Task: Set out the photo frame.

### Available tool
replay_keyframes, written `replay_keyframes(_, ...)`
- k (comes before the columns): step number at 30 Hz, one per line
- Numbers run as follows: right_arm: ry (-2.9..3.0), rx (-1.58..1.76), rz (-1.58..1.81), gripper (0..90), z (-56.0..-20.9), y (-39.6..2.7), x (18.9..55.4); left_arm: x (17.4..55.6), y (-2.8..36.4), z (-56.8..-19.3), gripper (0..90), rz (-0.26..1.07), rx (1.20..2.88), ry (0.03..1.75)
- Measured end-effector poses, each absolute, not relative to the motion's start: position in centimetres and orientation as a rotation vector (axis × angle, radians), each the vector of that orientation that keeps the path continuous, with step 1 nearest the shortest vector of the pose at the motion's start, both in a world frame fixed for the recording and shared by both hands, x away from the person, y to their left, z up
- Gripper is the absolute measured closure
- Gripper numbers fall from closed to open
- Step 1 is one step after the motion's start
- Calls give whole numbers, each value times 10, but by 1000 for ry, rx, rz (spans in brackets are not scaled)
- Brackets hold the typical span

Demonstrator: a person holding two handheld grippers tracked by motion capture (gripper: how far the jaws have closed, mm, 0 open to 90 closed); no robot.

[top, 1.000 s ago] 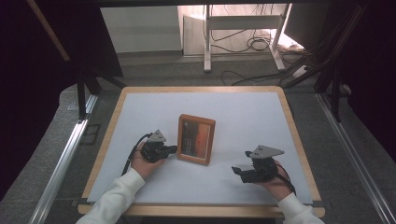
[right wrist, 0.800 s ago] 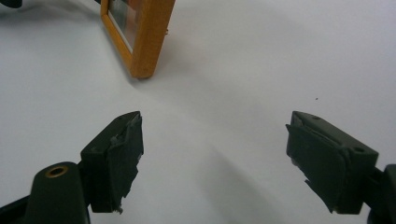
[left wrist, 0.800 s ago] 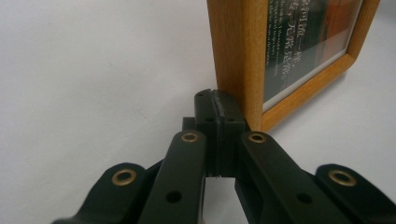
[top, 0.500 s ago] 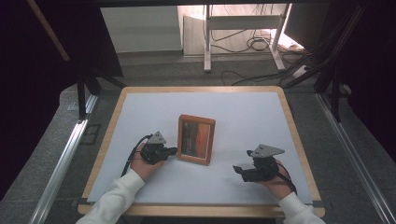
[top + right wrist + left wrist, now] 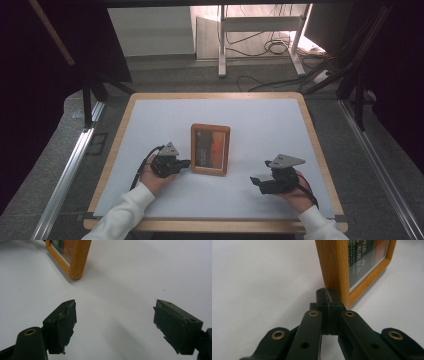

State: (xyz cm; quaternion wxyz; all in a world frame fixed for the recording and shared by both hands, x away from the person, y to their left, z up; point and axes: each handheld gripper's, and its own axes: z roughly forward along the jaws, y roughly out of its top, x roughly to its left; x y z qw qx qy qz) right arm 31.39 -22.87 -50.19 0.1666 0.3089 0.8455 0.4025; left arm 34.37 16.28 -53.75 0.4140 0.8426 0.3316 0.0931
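**Picture frame, flat on desk, nudge in hand**

Left gripper (image 5: 187, 162): jaws pressed together, nothing between them. Tips set against the left side of the frame (image 5: 210, 149), near its lower corner; touching or just short of it, hard to tell which. Held low, pointing rightward across the desk (image 5: 150, 120).

Frame: wooden, glazed, dark print with an orange patch. Lying face up near the middle of the desk, long sides running away from the person, nearly square to the desk edge.

Right gripper (image 5: 256, 181): jaws wide apart, empty. Hovering over bare white surface, well apart from the frame, pointing left toward its lower right corner.

Change over the last second: next to none. Same places for both hands, same spot for the frame, same set of both jaws. Judged a pause at the point of contact: shut tips ready to push or lever the left side, open jaws ready to catch or grip the right.

View against view: from above, layout and spacing of all three, but no telling of contact. From the left gripper, closed tips right at the wooden edge, plus pale lettering under the glass. From the right gripper, clear gap between the pads and one frame corner far off at upper left.
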Motion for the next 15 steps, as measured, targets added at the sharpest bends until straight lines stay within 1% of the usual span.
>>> replay_keyframes(15, 2412, 874, 1138, 184, -503, -228, 314, 341, 160, -537, 900, 223, 2132, 816)
